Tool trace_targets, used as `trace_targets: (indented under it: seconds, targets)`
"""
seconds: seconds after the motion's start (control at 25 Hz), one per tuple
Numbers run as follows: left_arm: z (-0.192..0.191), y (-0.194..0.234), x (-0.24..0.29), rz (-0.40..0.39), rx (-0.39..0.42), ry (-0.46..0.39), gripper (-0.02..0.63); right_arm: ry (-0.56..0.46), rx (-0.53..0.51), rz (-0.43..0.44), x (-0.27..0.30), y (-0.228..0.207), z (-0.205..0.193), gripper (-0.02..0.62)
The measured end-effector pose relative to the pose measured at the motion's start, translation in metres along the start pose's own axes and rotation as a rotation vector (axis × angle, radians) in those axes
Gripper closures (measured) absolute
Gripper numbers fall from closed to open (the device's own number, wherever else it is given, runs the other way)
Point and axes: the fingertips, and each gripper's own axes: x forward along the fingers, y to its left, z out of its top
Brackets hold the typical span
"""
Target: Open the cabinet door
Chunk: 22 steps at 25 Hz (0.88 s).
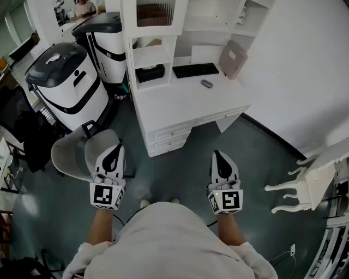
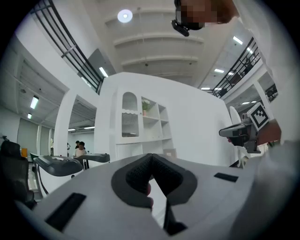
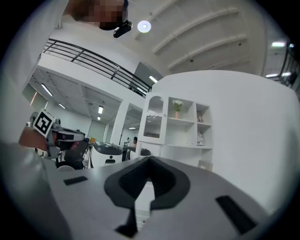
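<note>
the left gripper [image 1: 115, 148] and right gripper [image 1: 218, 156] are closed on nothing, well apart from the cabinet door [image 1: 154, 13]. the person [image 1: 180, 240] should step closer, then part one gripper's jaws.

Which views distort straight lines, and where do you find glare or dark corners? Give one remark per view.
Head view: evenly lit, sharp across the desk. Left gripper view: fisheye, black corners, round ceiling lamp blown out. Right gripper view: fisheye bends the railing into an arc; its ceiling light glares.
</note>
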Motion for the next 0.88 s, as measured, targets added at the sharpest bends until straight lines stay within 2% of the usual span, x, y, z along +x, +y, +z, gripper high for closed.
trace_targets:
  seconds: [0.44, 0.88]
  targets:
    - [-0.002, -0.008, 0.006, 0.015, -0.005, 0.001, 0.607, -0.008, 0.015, 0.021, 0.001, -0.007, -0.006, 0.592]
    - [-0.007, -0.038, 0.025, 0.079, -0.002, 0.010, 0.607, -0.003, 0.024, 0.101, 0.010, -0.041, -0.029, 0.592]
